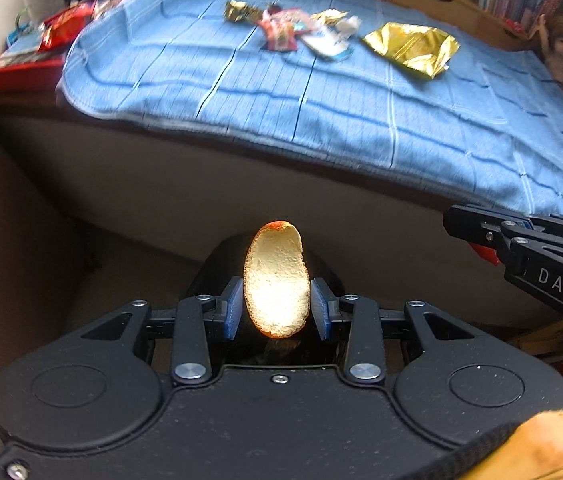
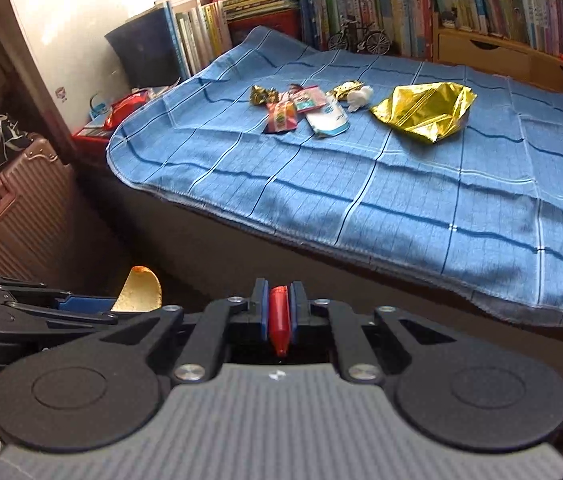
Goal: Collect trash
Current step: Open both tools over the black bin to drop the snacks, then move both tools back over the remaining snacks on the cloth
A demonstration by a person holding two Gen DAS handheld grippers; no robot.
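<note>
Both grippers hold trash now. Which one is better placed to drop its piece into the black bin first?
Probably left. The left gripper holds the orange peel directly over the black bin. The right gripper with its red scrap is off to the side.

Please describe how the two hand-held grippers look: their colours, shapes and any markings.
Both grippers, left and right, have matte black linkage arms, silver screws, two round discs on the body and blue ribbed finger pads. One side bears white letters "DAS". The right body is grey-striped.
</note>
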